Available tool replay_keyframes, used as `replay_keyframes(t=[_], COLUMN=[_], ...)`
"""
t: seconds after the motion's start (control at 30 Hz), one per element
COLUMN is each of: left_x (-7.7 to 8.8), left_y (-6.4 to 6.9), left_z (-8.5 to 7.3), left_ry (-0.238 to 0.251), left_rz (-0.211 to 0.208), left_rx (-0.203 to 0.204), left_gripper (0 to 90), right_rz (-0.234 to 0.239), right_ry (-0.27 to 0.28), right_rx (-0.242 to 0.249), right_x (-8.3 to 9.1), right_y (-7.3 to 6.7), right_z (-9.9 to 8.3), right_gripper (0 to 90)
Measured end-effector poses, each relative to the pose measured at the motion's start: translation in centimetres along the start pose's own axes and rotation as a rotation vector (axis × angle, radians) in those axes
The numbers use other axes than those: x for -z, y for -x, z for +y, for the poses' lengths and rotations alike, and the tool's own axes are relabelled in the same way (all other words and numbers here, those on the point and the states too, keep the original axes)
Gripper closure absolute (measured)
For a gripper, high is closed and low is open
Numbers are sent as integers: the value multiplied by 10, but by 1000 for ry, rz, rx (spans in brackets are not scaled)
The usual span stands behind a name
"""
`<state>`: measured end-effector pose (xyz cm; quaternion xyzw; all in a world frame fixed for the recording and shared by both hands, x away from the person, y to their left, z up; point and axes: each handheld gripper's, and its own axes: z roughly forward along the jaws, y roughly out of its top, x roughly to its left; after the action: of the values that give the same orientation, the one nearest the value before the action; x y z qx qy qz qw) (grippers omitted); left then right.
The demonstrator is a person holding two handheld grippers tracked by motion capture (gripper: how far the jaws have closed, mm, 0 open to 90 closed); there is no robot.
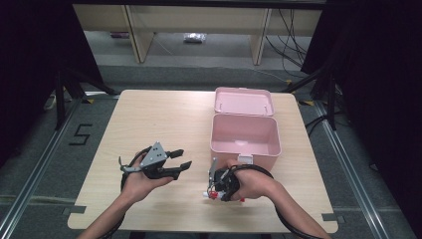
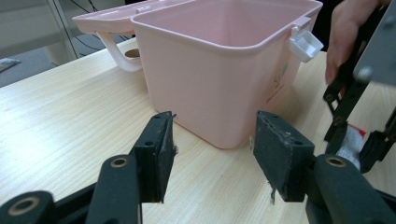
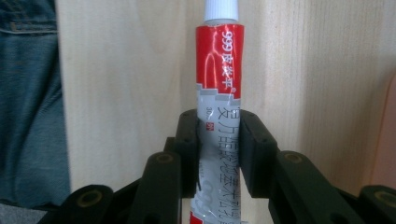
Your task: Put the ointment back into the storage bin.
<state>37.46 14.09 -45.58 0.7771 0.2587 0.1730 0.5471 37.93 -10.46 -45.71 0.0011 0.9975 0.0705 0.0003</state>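
Right gripper [image 3: 218,140] fingers clenched on tube [image 3: 218,84], flat on desk [image 1: 164,119]. Left gripper [image 2: 212,154] fingers released, facing pink box [image 2: 219,70].

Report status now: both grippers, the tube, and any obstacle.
Right gripper shut on tube. Left gripper open, empty. Pink box open, nothing blocking.

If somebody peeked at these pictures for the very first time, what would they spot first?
Probably the pink box standing open on the far right part of the wooden table, its lid flipped back behind it. Next, the red and silver tube with a white cap, lying on the table in front of the box, pinched between the jaws of the right gripper.
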Motion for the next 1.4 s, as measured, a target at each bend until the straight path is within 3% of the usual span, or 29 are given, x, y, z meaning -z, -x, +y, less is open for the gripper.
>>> replay_keyframes(t=[0.03,0.1,0.17,0.27,0.3,0.63,0.7,0.73,0.8,0.83,0.87,0.93,0.97,1.03,1.1,1.17,1.33,1.4], left_x=[0,0,-1,0,-1,-5,-6,-6,-6,-6,-6,-6,-6,-7,-8,-8,-10,-10], left_y=[0,1,2,3,3,7,8,8,9,9,9,10,10,10,10,11,12,13], left_z=[0,0,0,2,2,3,3,3,3,3,3,2,2,2,1,1,1,2], left_ry=[5,7,7,-2,-2,-3,4,-2,-6,-5,-8,-9,-10,-10,-4,-13,-12,-12], left_rz=[-6,-5,-6,-5,-7,-17,-25,-23,-23,-25,-25,-26,-26,-27,-38,-33,-39,-40], left_rx=[-6,-2,0,-14,-15,-21,-10,-22,-17,-23,-22,-20,-17,-19,-21,-23,-24,-26], left_gripper=[470,470,471,471,471,471,471,471,472,473,474,474,475,476,478,480,480,480], right_rz=[14,20,18,17,11,5,6,-2,-2,-5,-5,-9,-5,-6,-5,0,2,4], right_ry=[-19,-5,-5,18,11,43,34,39,28,33,26,40,30,40,24,38,31,53], right_rx=[-57,-31,-61,-31,-59,-34,-56,-32,-67,-44,-67,-32,-63,-53,-89,-61,-87,-50], right_x=[5,11,18,28,32,61,68,69,72,73,74,75,76,77,79,79,86,87], right_y=[-5,-4,-7,-5,-8,-9,-11,-10,-12,-10,-11,-8,-11,-10,-12,-9,-11,-8], right_z=[-1,-4,-5,-10,-11,-21,-21,-22,-24,-25,-26,-28,-28,-30,-31,-32,-35,-37], right_gripper=[724,724,724,724,724,724,724,723,724,724,724,724,724,723,723,723,723,724])
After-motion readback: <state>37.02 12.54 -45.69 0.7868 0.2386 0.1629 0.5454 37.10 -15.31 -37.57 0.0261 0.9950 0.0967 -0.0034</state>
